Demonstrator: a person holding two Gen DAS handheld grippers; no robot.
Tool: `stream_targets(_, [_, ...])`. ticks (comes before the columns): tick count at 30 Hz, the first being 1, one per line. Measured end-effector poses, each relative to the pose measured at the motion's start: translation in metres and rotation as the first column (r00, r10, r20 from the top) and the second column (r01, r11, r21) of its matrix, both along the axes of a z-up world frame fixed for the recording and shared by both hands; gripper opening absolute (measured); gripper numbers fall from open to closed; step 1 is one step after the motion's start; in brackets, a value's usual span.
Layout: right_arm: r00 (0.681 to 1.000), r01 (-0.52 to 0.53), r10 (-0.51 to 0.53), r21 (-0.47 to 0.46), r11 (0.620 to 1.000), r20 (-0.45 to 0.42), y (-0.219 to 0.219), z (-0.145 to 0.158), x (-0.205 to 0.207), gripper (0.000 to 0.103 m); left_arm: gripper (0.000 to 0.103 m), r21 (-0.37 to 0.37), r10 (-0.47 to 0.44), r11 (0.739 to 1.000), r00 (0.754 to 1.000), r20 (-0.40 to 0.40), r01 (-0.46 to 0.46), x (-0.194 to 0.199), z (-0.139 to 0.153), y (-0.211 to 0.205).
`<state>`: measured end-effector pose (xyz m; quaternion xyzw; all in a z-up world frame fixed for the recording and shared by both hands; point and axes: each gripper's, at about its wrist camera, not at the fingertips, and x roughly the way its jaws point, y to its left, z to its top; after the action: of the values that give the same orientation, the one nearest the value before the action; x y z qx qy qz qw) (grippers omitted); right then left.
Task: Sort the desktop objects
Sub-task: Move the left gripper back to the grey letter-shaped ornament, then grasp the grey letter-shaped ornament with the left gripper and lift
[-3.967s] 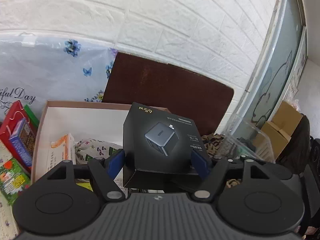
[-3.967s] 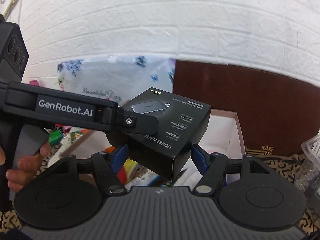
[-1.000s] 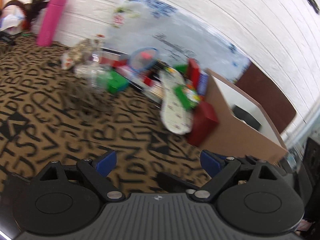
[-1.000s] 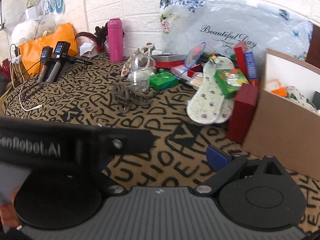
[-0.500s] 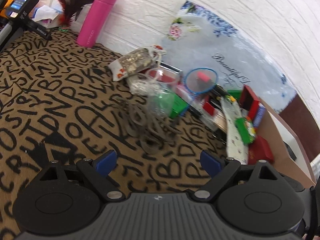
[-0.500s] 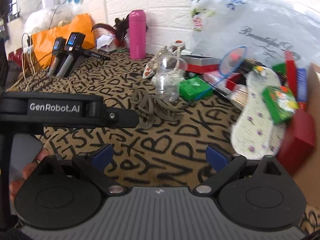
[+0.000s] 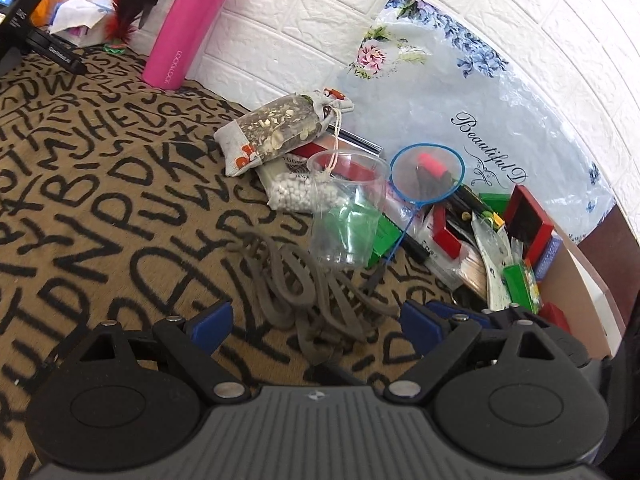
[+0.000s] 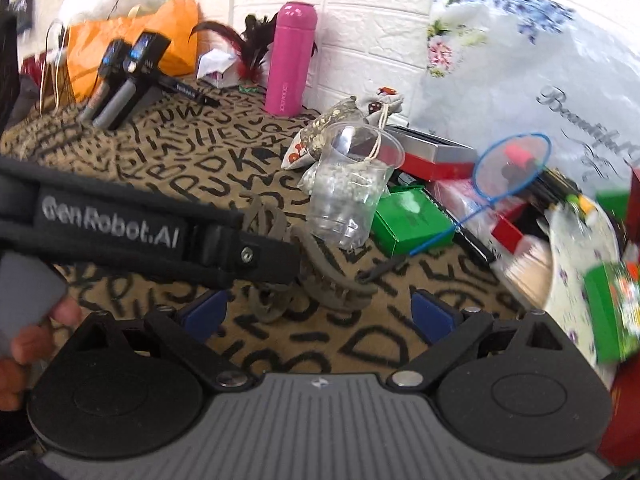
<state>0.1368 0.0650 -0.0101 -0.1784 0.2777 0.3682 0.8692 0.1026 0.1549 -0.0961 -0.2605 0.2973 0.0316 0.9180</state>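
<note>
Left gripper [image 7: 316, 318]: my jaws stand wide apart and hold nothing; they hang low over the tangle of cord.
Left fingertips [image 7: 210, 318]: blue pads, one on either side of the tangle, not touching it.
Right gripper [image 8: 318, 314]: my jaws are spread just as wide, also empty, aimed at the same tangle from the other side.
Left gripper body, right wrist view: the black bar marked GenRobot.AI crosses the lower left, with a hand [image 8: 28, 336] on its grey grip.
Grey-brown cord [image 7: 308, 292]: a loose looped heap on the letter-print cloth [image 7: 100, 184], directly ahead of both pairs of jaws.
Clear plastic cup [image 7: 346, 216]: upright just behind the cord, tilted slightly.
Bag of white beads [image 7: 296, 194]: lying behind the cup, partly seen through it.
Drawstring pouch [image 7: 280, 128]: lying on its side beyond the beads, its string trailing toward the cup.
Blue-rimmed net [image 7: 428, 178]: resting on the pile to the right of the cup, its thin handle running down toward the cord.
Green box [image 8: 412, 216]: beside the cup, under the net's handle.
Pink bottle [image 7: 190, 24]: upright against the white brick wall, well apart from the pile.
Floral plastic bag [image 7: 480, 92]: leaning on the wall behind the pile.
Cardboard box [image 7: 576, 280]: at the far right edge; contents cannot be told.
</note>
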Motion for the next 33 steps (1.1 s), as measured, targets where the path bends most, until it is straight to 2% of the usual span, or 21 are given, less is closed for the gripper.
stream_targets(3, [1.0, -0.023, 0.023, -0.012, 1.0, -0.001, 0.007, -0.004, 0.005, 0.093, 0.092, -0.006, -0.005, 1.0, 1.0, -0.009, 0.005, 0.008, -0.003, 0.001])
stream_targets(4, [1.0, -0.028, 0.028, -0.011, 1.0, 0.001, 0.009, -0.005, 0.006, 0.086, 0.092, -0.009, -0.01, 1.0, 1.0, -0.013, 0.009, 0.01, -0.005, 0.002])
stream_targets(5, [1.0, -0.031, 0.031, -0.012, 0.999, 0.003, 0.011, -0.006, 0.007, 0.083, 0.092, -0.014, -0.013, 1.0, 1.0, -0.015, 0.013, 0.011, -0.006, 0.002])
stream_targets(8, [0.999, -0.035, 0.035, -0.015, 0.999, 0.003, 0.015, -0.01, 0.011, 0.081, 0.087, -0.019, -0.022, 1.0, 1.0, -0.007, 0.022, 0.012, -0.008, 0.002])
stream_targets(10, [0.999, -0.031, 0.031, -0.011, 0.999, -0.006, 0.015, -0.012, 0.012, 0.075, 0.073, -0.033, -0.032, 0.999, 0.999, -0.008, 0.032, 0.012, -0.009, 0.003])
stream_targets(11, [1.0, -0.029, 0.029, -0.006, 1.0, -0.006, 0.014, -0.011, 0.011, 0.075, 0.071, -0.035, -0.025, 0.999, 1.0, -0.014, 0.024, 0.011, -0.008, 0.004])
stream_targets(13, [1.0, -0.028, 0.028, 0.004, 1.0, -0.014, 0.01, -0.009, 0.009, 0.07, 0.059, -0.019, -0.017, 1.0, 1.0, -0.021, 0.016, 0.007, -0.007, 0.003])
stream_targets(18, [0.999, -0.031, 0.031, 0.014, 0.999, -0.031, -0.007, -0.003, -0.008, 0.066, 0.059, -0.025, -0.05, 0.998, 0.998, -0.028, 0.05, -0.01, -0.004, -0.006])
stream_targets(23, [0.998, -0.019, 0.019, 0.0, 1.0, -0.055, -0.036, 0.003, -0.039, 0.062, 0.059, -0.017, -0.127, 0.992, 0.991, -0.037, 0.126, -0.034, -0.002, -0.034])
stream_targets(26, [0.996, -0.009, 0.009, 0.004, 1.0, -0.091, -0.064, 0.004, -0.062, 0.062, 0.058, -0.019, -0.195, 0.981, 0.98, -0.043, 0.194, -0.047, -0.002, -0.055])
stream_targets(29, [0.993, -0.001, 0.002, 0.012, 1.0, -0.121, -0.089, 0.004, -0.091, 0.059, 0.056, -0.048, -0.315, 0.948, 0.948, -0.038, 0.313, -0.056, -0.002, -0.082])
stream_targets(31, [0.99, -0.007, 0.012, 0.034, 0.999, -0.142, -0.104, 0.004, -0.112, 0.059, 0.058, 0.006, -0.36, 0.933, 0.932, -0.043, 0.361, -0.061, 0.001, -0.103])
stream_targets(33, [0.994, -0.002, 0.003, 0.003, 1.0, -0.113, -0.113, 0.002, -0.132, 0.059, 0.058, 0.042, -0.395, 0.917, 0.918, -0.045, 0.397, -0.066, 0.003, -0.116])
